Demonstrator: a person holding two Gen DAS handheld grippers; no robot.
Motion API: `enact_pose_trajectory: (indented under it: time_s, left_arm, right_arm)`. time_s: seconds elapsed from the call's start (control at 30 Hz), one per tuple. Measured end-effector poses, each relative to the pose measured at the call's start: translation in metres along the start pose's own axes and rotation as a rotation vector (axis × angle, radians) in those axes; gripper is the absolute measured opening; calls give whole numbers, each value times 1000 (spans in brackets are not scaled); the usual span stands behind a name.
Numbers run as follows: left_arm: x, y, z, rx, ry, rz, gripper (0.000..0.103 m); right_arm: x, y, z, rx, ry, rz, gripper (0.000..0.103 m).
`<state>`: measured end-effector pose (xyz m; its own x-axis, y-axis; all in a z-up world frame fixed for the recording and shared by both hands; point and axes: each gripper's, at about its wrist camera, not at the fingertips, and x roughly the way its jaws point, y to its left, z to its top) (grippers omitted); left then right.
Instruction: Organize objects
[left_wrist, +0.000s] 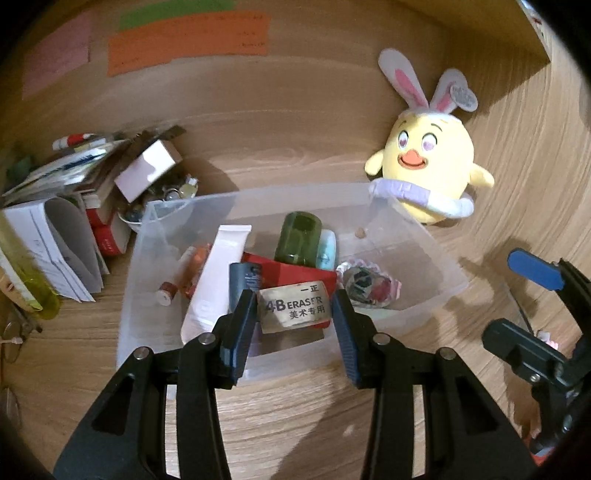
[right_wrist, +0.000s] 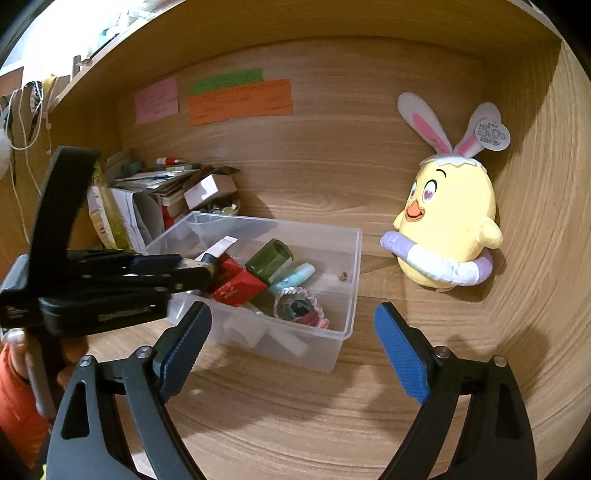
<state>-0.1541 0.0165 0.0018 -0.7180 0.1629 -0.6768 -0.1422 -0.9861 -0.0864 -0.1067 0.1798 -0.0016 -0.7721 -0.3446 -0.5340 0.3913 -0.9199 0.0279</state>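
Warm-lit wooden desk nook, coloured paper notes apparently stuck to its back panel.

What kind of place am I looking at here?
Probably a wooden desk nook at home: sticky notes on the back panel, a pile of books and papers, and a plush chick beside a clear bin.

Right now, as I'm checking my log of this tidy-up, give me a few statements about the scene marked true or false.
The jaws of the left gripper hold the eraser. True.
The jaws of the right gripper grip the green bottle. False: they are open and empty; the bottle lies in the clear bin.
The plush chick sits inside the bin. False: it stands outside, beside it.
Coloured notes are stuck on the back wall. True.
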Motion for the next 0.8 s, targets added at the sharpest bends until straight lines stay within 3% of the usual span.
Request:
enact_pose_trajectory:
  time_s: [0.13,0.2,0.37,0.8]
  left_arm:
    - [-3,0,-1,-3,0,-14,46]
    - [-10,2,-1,-14,-20,-20,54]
    - [-37,6,-7,-19,-78,-29,62]
    - [-86,12,-44,-2,-168,-7,91]
  right_arm:
    - [-3,2,-2,-2,-5,1,89]
    - [-4,3,-3,1,-7,3,89]
    - [-8,4,-3,2,-15,0,89]
    - [-18,17,-9,-3,-23,19,89]
